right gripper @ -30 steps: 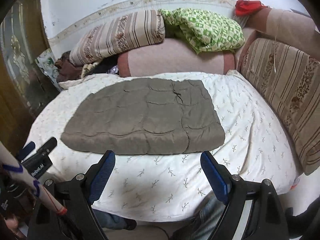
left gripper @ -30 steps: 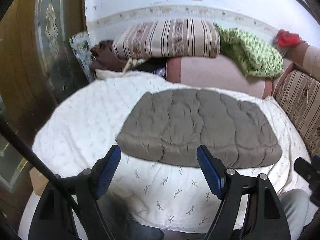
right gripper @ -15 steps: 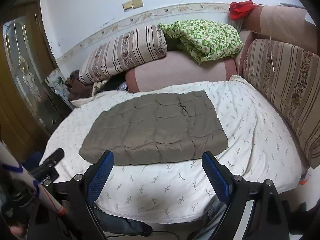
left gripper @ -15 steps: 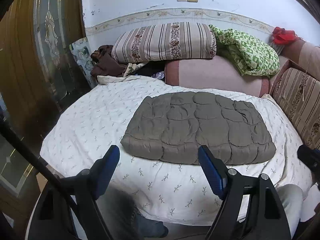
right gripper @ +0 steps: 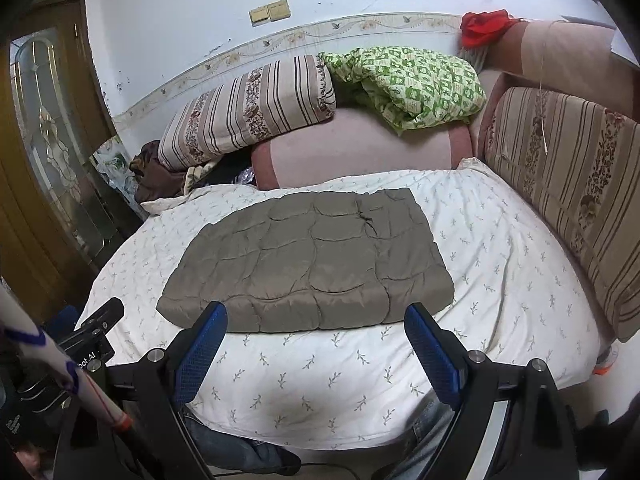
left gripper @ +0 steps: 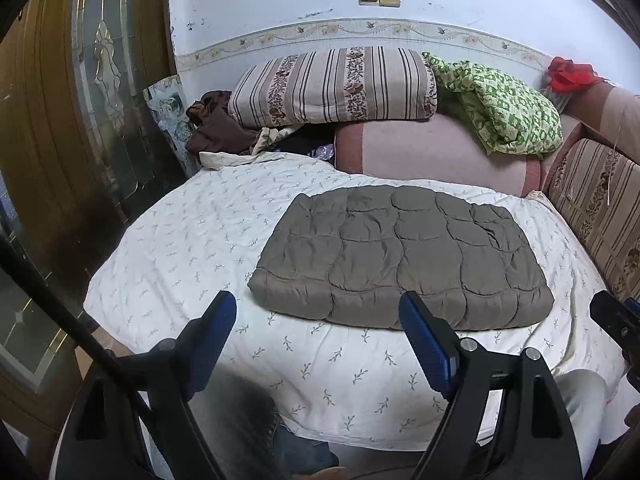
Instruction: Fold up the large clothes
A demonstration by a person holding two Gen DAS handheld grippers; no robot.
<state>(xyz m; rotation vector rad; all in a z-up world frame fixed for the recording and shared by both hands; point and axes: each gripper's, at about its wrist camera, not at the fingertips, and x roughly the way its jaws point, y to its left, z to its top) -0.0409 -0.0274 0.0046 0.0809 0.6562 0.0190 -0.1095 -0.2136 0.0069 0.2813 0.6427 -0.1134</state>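
White sheet with little sprigs covers the bed (left gripper: 192,240), pale wall behind, and from my left wrist camera I see the grey quilted garment (left gripper: 400,256) lying flat near the middle of it as a thick padded rectangle, its near edge just beyond my fingertips. My left gripper (left gripper: 318,330) hangs over the near stretch of sheet with its jaws spread wide, nothing between the blue pads (left gripper: 424,344), not touching the cloth. At the back a striped pillow (left gripper: 332,84) and a green patterned blanket (left gripper: 500,108) sit on a pink bolster (left gripper: 432,152), well apart from the garment. Over to the right wrist camera: same bed (right gripper: 500,260), same grey quilted garment (right gripper: 308,264), looking like a finished fold to me, edges fairly square. My right gripper (right gripper: 314,340) is also wide open and empty, poised just short of the near edge. A striped cushion (right gripper: 568,192) lines the right side. Risk from here, as I judge it: the filling is puffy and the shell looks slippery, so if I pinch only the top layer the stack could slide open; a grab at the near edge could also catch the sheet and drag it; and uneven pulls from two hands would skew the rectangle.
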